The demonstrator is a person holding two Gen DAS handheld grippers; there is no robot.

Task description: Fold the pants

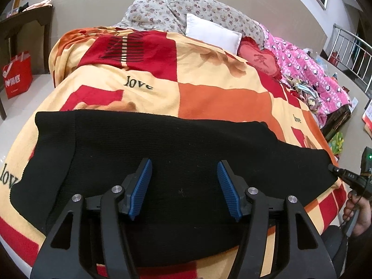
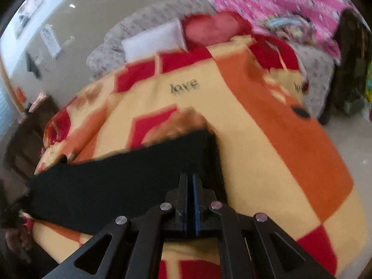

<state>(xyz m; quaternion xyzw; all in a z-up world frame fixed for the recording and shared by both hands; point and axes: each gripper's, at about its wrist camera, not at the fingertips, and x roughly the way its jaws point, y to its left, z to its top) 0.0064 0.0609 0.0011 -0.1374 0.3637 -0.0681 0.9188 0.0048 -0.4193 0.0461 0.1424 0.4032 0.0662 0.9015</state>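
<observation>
Black knit pants lie stretched sideways across a yellow, red and orange "love" blanket on a bed. My left gripper hovers over their middle, open, its blue pads wide apart with only flat cloth below. At the pants' right end, my right gripper has its tip at the corner of the cloth, with a hand on its handle. In the blurred right wrist view the right gripper has its jaws together at the edge of the pants, pinching that end.
A white pillow, a red heart cushion, a floral quilt and a pink quilt crowd the bed's far side. A red bag stands on the floor by a dark table at left. A metal railing is at right.
</observation>
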